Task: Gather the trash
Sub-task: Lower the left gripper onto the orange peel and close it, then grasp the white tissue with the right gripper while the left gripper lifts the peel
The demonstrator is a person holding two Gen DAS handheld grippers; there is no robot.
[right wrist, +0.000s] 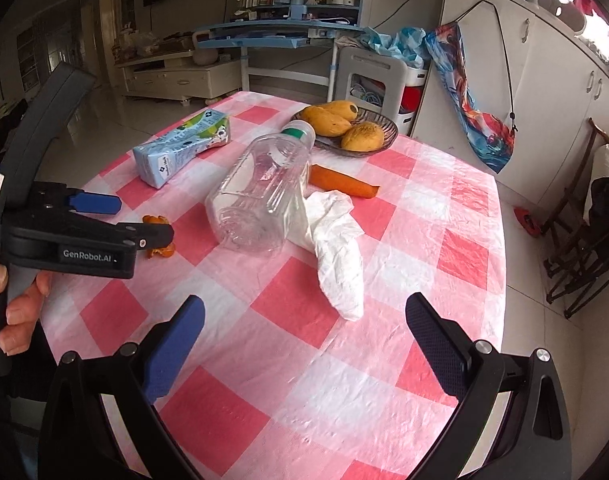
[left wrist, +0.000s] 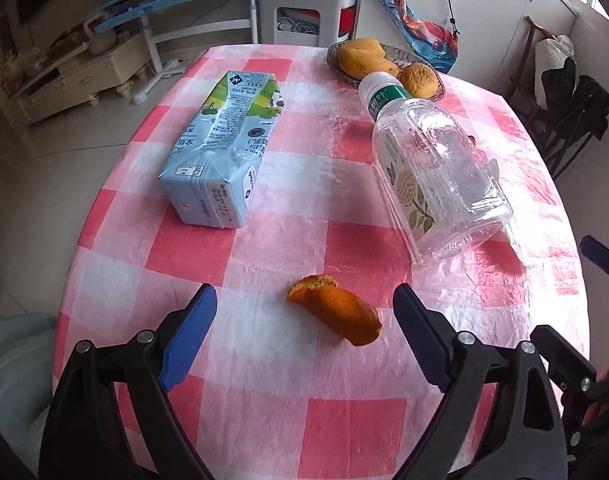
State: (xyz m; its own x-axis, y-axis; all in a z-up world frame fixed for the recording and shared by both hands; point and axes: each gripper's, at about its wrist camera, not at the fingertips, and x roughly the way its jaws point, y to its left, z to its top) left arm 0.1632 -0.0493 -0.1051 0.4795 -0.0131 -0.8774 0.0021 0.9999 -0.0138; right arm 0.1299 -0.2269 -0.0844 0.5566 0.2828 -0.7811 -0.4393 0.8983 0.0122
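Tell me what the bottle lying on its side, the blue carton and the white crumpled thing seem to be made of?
The bottle looks like clear, glossy plastic: you see the tablecloth through it. The carton seems coated paperboard, printed, with dented walls and folded end seams. The white crumpled thing is probably a soft matte paper tissue or napkin, though thin plastic cannot be ruled out.

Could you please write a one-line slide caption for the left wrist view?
Open left gripper hovers over an orange peel, with a milk carton and empty plastic bottle lying on the checkered tablecloth.

"GenRobot.AI" on left gripper (right wrist: 100, 216) body | milk carton (left wrist: 224, 144) print and bottle (left wrist: 432, 168) label: unreadable
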